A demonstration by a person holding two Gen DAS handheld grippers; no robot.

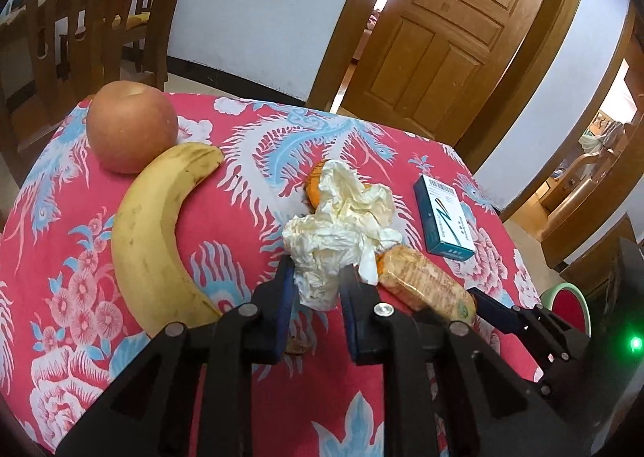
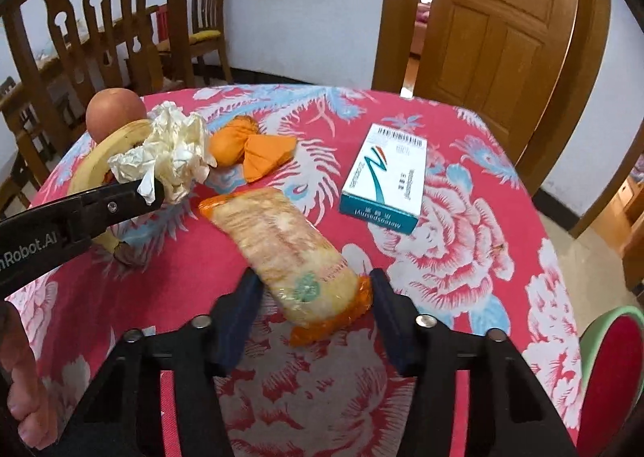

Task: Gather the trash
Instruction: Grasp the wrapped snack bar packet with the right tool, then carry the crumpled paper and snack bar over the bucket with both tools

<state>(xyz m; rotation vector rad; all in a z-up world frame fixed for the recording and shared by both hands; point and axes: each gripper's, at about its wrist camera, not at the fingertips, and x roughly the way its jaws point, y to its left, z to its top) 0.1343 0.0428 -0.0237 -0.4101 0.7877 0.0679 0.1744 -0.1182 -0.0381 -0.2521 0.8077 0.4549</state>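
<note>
Left gripper [image 1: 316,288] clamping crumpled tissue [image 1: 342,223] (hiding orange peel [image 2: 249,149]), right gripper [image 2: 316,308] half-wide astride snack wrapper [image 2: 290,251], pads not touching

Apple [image 1: 132,126] behind banana [image 1: 155,239]; box [image 1: 442,215] far right.

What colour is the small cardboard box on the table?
Teal and white small cardboard box, clearest in the right wrist view.

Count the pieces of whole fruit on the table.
2. The apple sits at the far left corner of the table; the banana curves beside it, touching it. Nothing more shows, though the crumpled tissue may hide something.
</note>
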